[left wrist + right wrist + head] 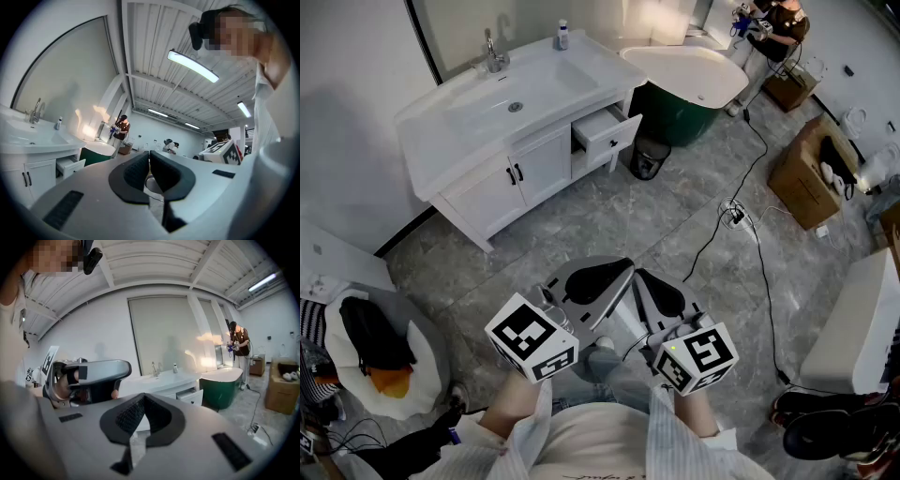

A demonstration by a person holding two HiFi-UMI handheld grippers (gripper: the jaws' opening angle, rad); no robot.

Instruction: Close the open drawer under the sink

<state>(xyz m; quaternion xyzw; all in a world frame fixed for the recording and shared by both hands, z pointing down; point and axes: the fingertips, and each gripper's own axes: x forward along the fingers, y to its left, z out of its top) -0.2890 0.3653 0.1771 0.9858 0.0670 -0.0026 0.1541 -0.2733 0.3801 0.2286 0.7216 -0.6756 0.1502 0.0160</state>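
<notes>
A white vanity with a sink stands at the far left of the head view. Its right-hand drawer is pulled out, while the cabinet doors beside it are closed. The drawer also shows in the left gripper view and in the right gripper view. Both grippers are held close to the person's body, well short of the vanity. My left gripper is shut and empty. Just right of it, my right gripper is shut with nothing in it.
A green bathtub with a white rim stands right of the vanity, a black bin between them. A cable runs across the grey floor. Cardboard boxes sit at the right. Another person stands far back.
</notes>
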